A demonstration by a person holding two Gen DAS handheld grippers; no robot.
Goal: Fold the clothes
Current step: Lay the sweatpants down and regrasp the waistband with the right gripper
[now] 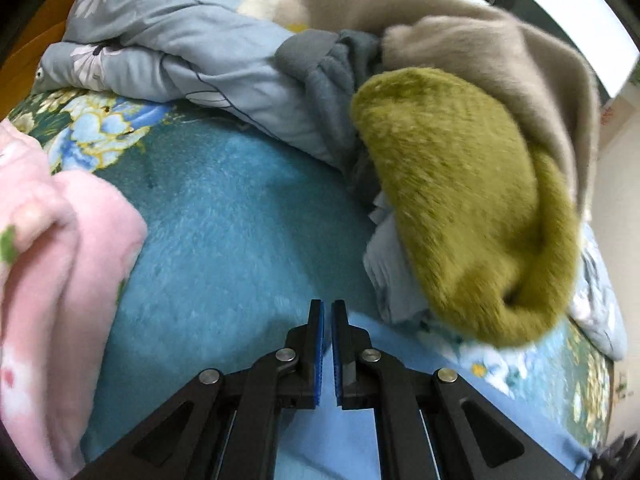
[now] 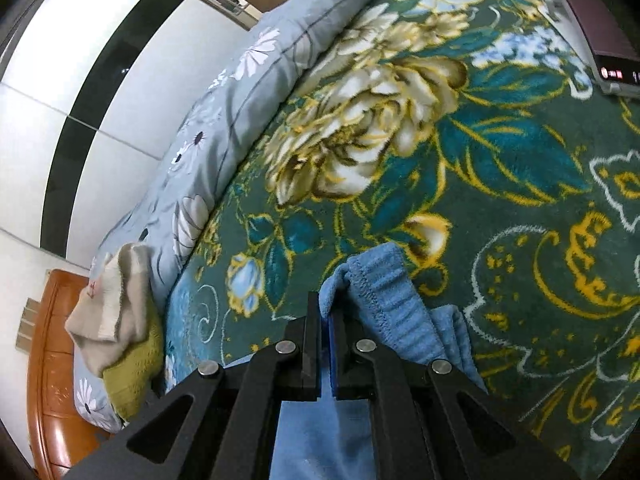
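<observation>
My right gripper [image 2: 326,312] has its jaws clenched on the hem of a blue fleece garment [image 2: 384,304], which lies on the green floral blanket [image 2: 500,168] covering the bed. My left gripper [image 1: 327,308] hovers over a teal fleece surface [image 1: 240,220], jaws nearly together and holding nothing, with an olive fuzzy garment [image 1: 460,200] heaped just to its right and pink fleece [image 1: 60,260] at left.

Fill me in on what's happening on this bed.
A person is folding clothes with hand-held tongs. The right tongs are shut on the stitched hem of a light blue fleece garment over the green floral blanket. The left tongs are shut and hold nothing, near an olive-green fuzzy garment in the pile.
</observation>
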